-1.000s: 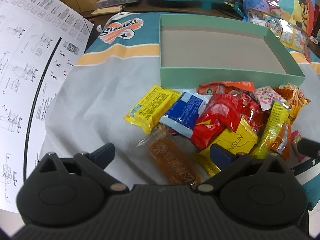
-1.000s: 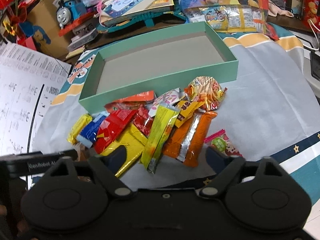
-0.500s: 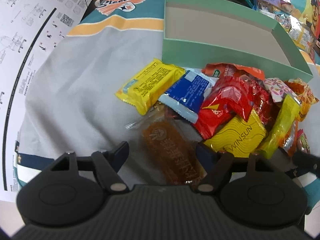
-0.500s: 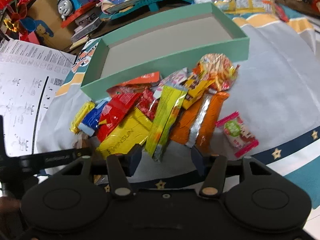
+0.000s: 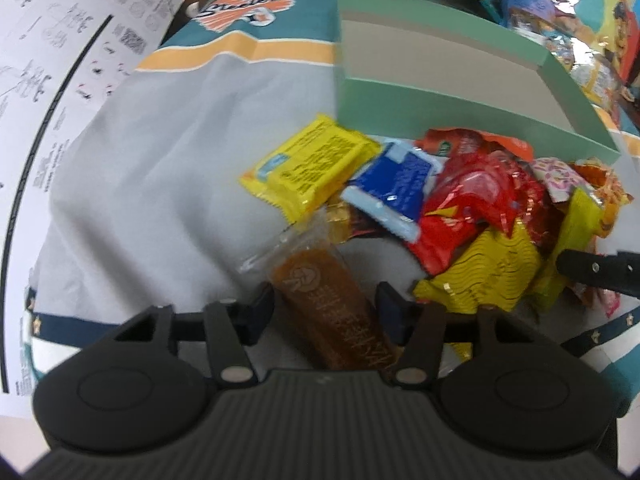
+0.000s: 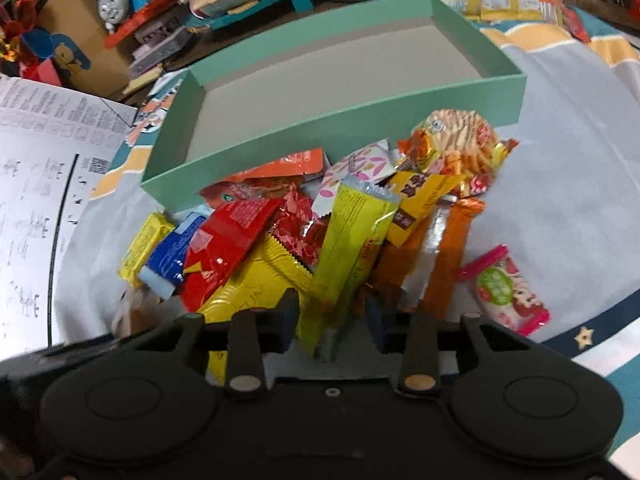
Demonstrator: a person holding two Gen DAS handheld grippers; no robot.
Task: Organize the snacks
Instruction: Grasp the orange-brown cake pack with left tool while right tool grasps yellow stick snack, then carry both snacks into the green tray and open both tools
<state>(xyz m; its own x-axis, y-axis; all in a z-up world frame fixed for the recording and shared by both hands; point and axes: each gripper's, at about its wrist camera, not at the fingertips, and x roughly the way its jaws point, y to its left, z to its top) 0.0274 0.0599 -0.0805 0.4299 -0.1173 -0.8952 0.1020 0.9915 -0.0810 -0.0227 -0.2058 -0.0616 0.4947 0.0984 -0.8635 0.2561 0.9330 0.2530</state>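
Both tongs are closing in front of the box (image 6: 336, 136): your left gripper (image 5: 326, 312) straddles the brown bar (image 5: 336, 312), your right gripper (image 6: 332, 316) the green stick (image 6: 348, 248). Neither is pinched yet. Light, crinkly, slippery wrappers; grip mid-body.

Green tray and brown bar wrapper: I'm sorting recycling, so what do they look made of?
Green tray: probably matte cardboard, with thin flat walls and a dull grey inside. Brown bar wrapper: seemingly clear glossy plastic film, showing see-through crimped ends.

You see a mint-green cardboard box (image 6: 332, 136) with a grey inside, and a grey cloth (image 5: 168, 152) banded orange and teal.
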